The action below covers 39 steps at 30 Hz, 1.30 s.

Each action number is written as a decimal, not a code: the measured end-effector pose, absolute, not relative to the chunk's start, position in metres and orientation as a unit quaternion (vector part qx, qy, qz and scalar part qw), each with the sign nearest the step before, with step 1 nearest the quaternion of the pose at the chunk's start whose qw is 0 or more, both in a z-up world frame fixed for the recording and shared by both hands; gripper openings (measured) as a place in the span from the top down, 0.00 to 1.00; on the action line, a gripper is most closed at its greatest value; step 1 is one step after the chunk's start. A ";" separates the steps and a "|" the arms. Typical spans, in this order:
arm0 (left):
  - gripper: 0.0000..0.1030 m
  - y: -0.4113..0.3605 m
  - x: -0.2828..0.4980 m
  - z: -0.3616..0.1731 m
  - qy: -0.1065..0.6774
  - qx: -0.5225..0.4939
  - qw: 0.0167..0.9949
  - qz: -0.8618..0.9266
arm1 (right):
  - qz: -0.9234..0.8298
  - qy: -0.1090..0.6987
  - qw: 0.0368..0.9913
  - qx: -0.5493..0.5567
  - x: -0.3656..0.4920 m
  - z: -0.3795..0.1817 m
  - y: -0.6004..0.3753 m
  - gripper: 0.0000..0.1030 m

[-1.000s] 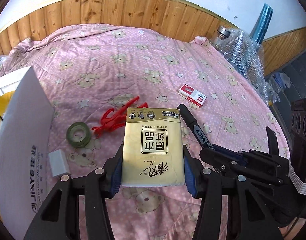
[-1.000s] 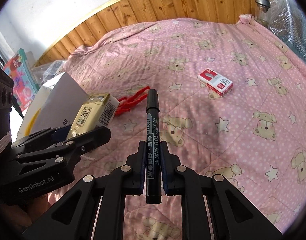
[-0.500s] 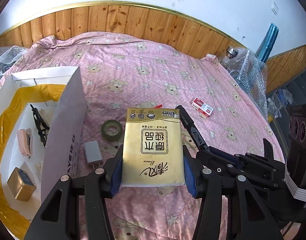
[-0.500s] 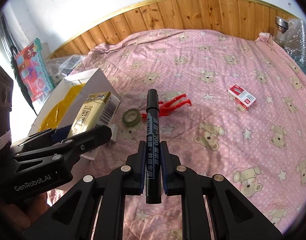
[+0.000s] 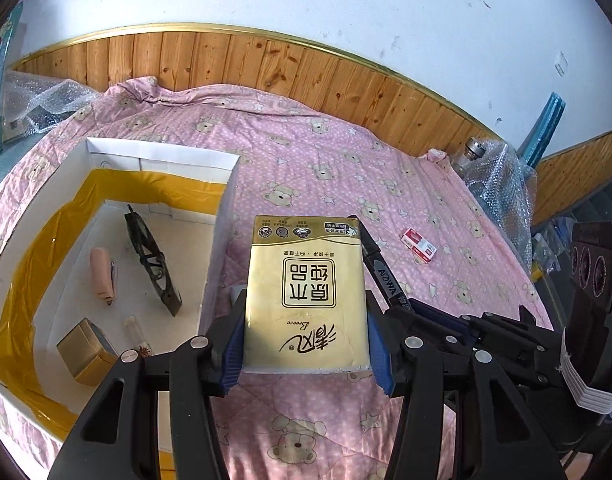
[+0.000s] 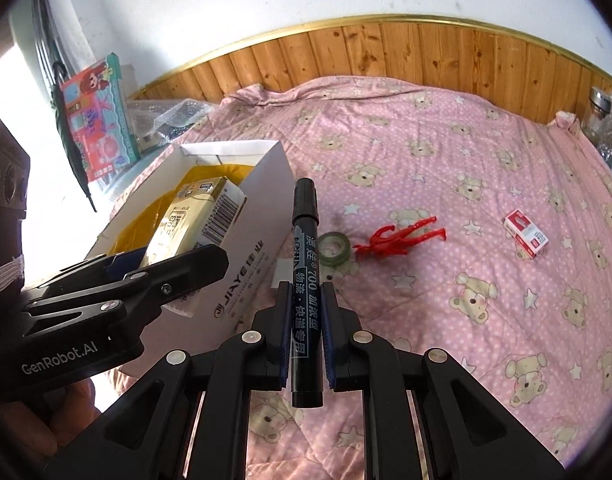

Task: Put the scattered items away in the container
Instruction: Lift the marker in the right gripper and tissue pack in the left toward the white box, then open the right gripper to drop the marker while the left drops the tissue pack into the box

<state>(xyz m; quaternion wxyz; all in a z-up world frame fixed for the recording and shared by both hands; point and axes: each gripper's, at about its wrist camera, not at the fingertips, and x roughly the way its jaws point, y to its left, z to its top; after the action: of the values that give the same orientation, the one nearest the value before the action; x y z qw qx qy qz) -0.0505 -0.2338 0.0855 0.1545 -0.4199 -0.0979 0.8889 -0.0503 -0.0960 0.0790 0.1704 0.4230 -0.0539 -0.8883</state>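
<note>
The left gripper (image 5: pixel 306 354) is clamping a yellow tissue pack (image 5: pixel 306 296) above the pink bed (image 5: pixel 346 160), beside the white box (image 5: pixel 222 208).

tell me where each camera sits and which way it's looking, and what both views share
Left wrist: sits on the left gripper, looks along its fingers at the held tissue pack, white box left; the right gripper shows alongside.
Right wrist: sits on the right gripper, looks along the held black marker across the pink bedspread; the left gripper shows.
Shared: tissue pack, marker, box, red-and-white small box.
</note>
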 end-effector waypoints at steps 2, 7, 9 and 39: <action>0.49 -0.242 -0.047 0.088 -0.103 -0.416 0.153 0.890 | -0.889 -0.049 0.175 0.421 -0.048 0.083 -0.104 0.86; 0.49 -0.264 -0.040 0.094 -0.116 -0.405 0.145 0.895 | -0.890 -0.037 0.186 0.415 -0.046 0.093 -0.127 0.86; 0.49 -0.274 -0.038 0.097 -0.122 -0.402 0.142 0.896 | -0.890 -0.032 0.192 0.412 -0.046 0.098 -0.137 0.86; 0.47 -0.413 -0.058 0.077 -0.190 -0.398 0.026 0.897 | -0.867 0.002 0.280 0.413 -0.092 0.103 -0.267 0.84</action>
<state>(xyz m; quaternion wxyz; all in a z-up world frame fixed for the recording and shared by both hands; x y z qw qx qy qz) -0.0583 -0.4134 0.0767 0.0260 -0.3979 -0.1905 0.8971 -0.0916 -0.2672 0.1034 0.2798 0.4133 0.0016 -0.8665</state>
